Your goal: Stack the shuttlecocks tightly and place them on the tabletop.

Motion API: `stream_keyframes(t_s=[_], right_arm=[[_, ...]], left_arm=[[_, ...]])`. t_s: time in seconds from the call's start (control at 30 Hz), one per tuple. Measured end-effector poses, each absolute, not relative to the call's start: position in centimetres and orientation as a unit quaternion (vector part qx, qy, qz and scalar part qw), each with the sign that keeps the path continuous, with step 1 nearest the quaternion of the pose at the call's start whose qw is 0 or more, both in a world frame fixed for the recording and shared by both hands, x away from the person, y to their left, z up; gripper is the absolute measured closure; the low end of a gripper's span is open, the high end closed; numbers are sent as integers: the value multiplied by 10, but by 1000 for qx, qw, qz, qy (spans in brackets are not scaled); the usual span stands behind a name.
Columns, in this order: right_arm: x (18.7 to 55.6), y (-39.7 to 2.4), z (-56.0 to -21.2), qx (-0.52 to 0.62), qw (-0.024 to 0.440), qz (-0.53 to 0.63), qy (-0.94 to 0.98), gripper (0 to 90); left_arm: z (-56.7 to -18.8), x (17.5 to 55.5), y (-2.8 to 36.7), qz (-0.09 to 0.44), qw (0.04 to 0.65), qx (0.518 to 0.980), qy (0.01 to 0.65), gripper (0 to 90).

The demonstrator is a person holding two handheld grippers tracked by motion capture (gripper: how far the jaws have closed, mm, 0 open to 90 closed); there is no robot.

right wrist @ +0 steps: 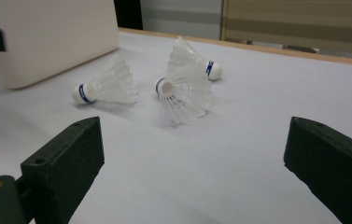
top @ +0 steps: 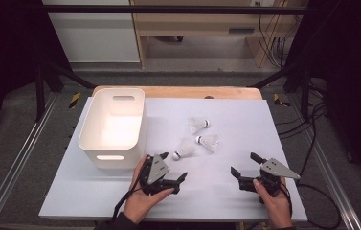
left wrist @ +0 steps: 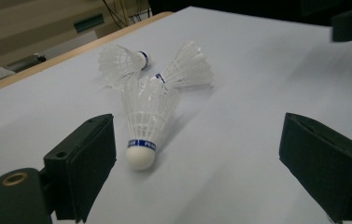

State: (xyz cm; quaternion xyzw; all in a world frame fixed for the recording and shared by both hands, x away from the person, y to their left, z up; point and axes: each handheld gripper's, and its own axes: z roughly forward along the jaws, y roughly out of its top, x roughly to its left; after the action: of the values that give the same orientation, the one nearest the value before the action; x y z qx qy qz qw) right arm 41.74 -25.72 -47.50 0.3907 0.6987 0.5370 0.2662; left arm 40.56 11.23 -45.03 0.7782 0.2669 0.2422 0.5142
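Three white shuttlecocks with blue bands lie mid-table. The nearest shuttlecock [top: 184, 151] [left wrist: 145, 126] points its cork toward my left gripper [top: 174, 166] [left wrist: 201, 158], which stands open just short of it with nothing between the jaws. The cork lies close beside one jaw's tip, not gripped. Behind it lie a second shuttlecock [top: 208, 141] [left wrist: 187, 70] and a third shuttlecock [top: 198, 124] [left wrist: 120, 63]. My right gripper [top: 245, 164] [right wrist: 192, 172] is open and empty at the front right, facing the same shuttlecocks [right wrist: 183, 93].
A white plastic bin [top: 112, 125] [right wrist: 47, 37] with handle slots stands at the table's left, just behind my left hand. The white tabletop [top: 245, 120] ends in a wooden strip at the back. Cables trail off the right side.
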Motion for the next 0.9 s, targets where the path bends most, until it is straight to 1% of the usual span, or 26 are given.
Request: stream_keyframes(t_s=[0.2,0.3,0.37,0.43,0.47,0.53,0.57,0.6,0.63,0.7,0.8,0.87,0.9], right_arm=[[422,-246,-476,420,256,504,710,56],[431,-239,-470,432,240,489,719,68],[437,-234,-467,437,238,474,726,85],[445,-227,-463,435,238,459,737,98],[445,-227,-463,435,238,459,737,98],[452,-219,-460,433,235,442,750,115],[458,-211,-459,434,230,429,758,146],[462,-208,-459,434,227,425,762,157],[466,-205,-459,436,221,419,765,162],[469,-202,-459,433,221,416,768,174],[478,-194,-459,433,218,405,775,211],[484,-190,-459,428,216,402,780,247],[488,-185,-459,427,218,397,783,284]], left_arm=[[-448,371,163,237,549,747,290,54],[-445,358,191,235,573,718,319,54],[-446,350,206,246,576,712,316,52],[-448,345,226,267,565,713,318,50],[-448,345,226,267,565,713,318,48],[-449,343,239,277,564,705,329,48],[-449,342,245,276,570,698,335,48],[-449,341,251,279,570,695,336,48],[-448,339,260,299,569,689,336,48],[-447,338,264,307,569,686,334,48],[-447,337,275,315,577,669,346,48],[-448,339,279,318,575,664,355,48],[-448,339,280,318,575,662,359,48]])
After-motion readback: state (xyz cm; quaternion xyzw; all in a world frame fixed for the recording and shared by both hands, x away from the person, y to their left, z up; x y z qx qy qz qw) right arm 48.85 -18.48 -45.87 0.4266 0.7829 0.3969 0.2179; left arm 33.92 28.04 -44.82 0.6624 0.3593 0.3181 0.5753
